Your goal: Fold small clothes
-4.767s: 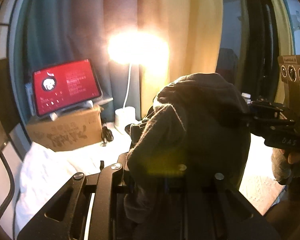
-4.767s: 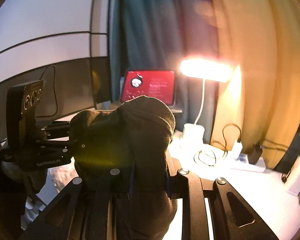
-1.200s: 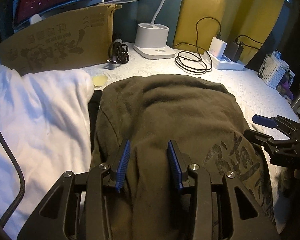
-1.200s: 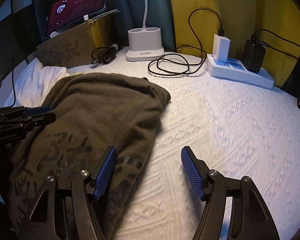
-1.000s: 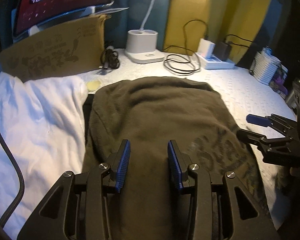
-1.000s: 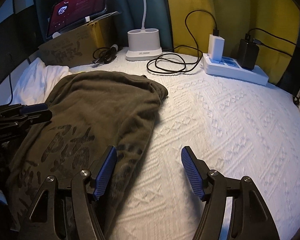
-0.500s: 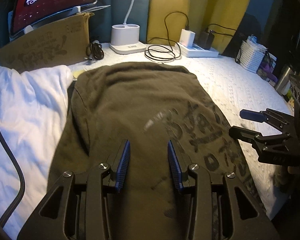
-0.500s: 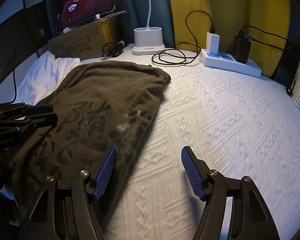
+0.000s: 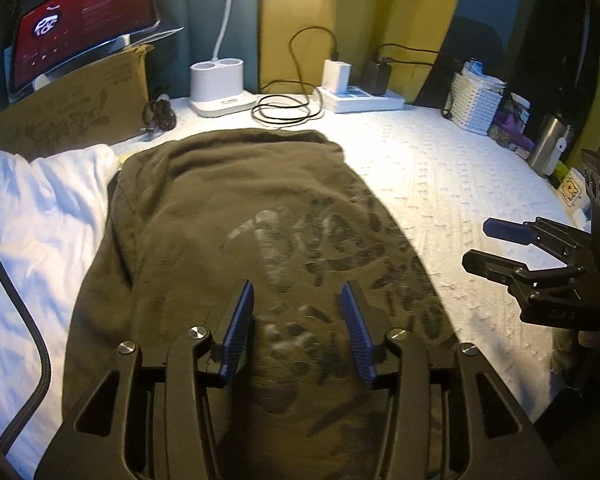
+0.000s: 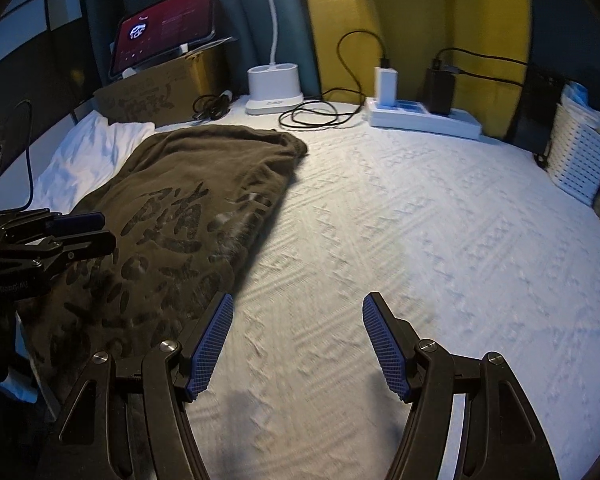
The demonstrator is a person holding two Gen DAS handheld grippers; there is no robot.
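On white textured bedspread (image 10: 420,240) lies olive garment (image 9: 220,220).

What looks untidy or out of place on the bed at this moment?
The olive green garment lies rumpled: its far edge is bunched into thick folds, and its left side overlaps the white cloth. Nothing looks spilled or damaged.

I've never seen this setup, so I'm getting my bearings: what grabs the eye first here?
The dark olive garment with black printed characters, spread flat on the white bedspread, dominates both views. Behind it at the far left a tablet glows red on top of a cardboard box. The left gripper hangs open over the print, and the right gripper hangs open over bare bedspread beside the garment's edge.
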